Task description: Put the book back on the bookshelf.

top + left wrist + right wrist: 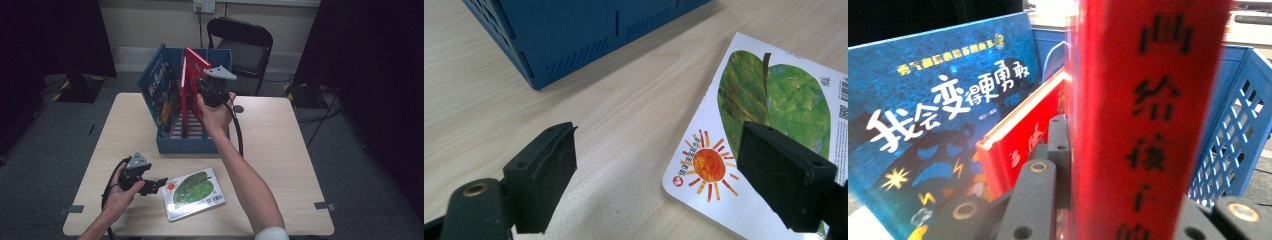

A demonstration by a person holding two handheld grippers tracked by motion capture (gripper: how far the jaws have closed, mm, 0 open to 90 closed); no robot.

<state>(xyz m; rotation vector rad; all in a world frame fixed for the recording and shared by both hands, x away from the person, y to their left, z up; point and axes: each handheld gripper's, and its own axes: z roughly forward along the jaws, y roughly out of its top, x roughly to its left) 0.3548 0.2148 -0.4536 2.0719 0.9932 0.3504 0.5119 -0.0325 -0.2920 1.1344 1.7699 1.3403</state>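
Observation:
A blue slotted crate (182, 145) stands at the middle back of the table and holds upright books. A dark blue picture book (160, 90) leans at its left, with a red book (186, 100) beside it. My right gripper (202, 89) is shut on the spine of a taller red book (196, 61) inside the crate. The right gripper view shows that spine (1143, 125) close up between the jaws of the right gripper (1128, 200). A white book with a green leaf and a sun (194, 194) lies flat near the front edge. My left gripper (155, 186) stands open just left of it, around the sun corner (706, 165).
The crate's corner (554, 45) lies ahead of the left gripper (664, 150). A black chair (245, 45) stands behind the light wooden table (280, 140). The right gripper's cable (239, 130) hangs beside the crate. Bare tabletop lies to the left and right of the crate.

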